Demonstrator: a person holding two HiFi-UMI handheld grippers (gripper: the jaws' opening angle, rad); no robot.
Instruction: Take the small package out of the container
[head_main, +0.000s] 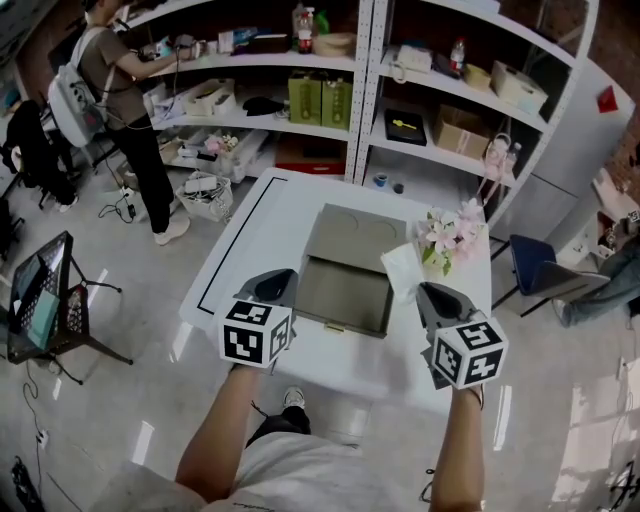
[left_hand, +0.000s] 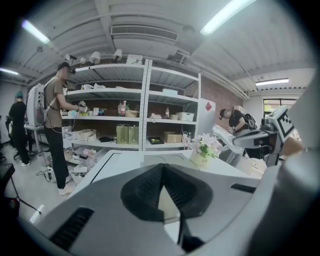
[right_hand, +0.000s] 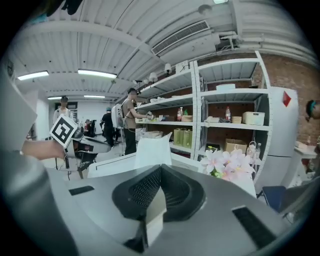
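The small thin white package (head_main: 402, 272) stands pinched in my right gripper (head_main: 432, 292), jaws shut on it, just right of the flat grey open container (head_main: 340, 290) and beside the pink flowers (head_main: 447, 232). My left gripper (head_main: 278, 283) hovers at the container's left edge over the white table (head_main: 250, 230), jaws together and empty.

No words or numbers can be read anywhere. The cube (head_main: 256, 333) on the left gripper (head_main: 280, 280) and the cube (head_main: 468, 352) on the right gripper (head_main: 430, 292) carry only black-and-white square code patterns. The red diamond sticker (head_main: 607, 99) on the white cabinet (head_main: 570, 150) shows no legible print.
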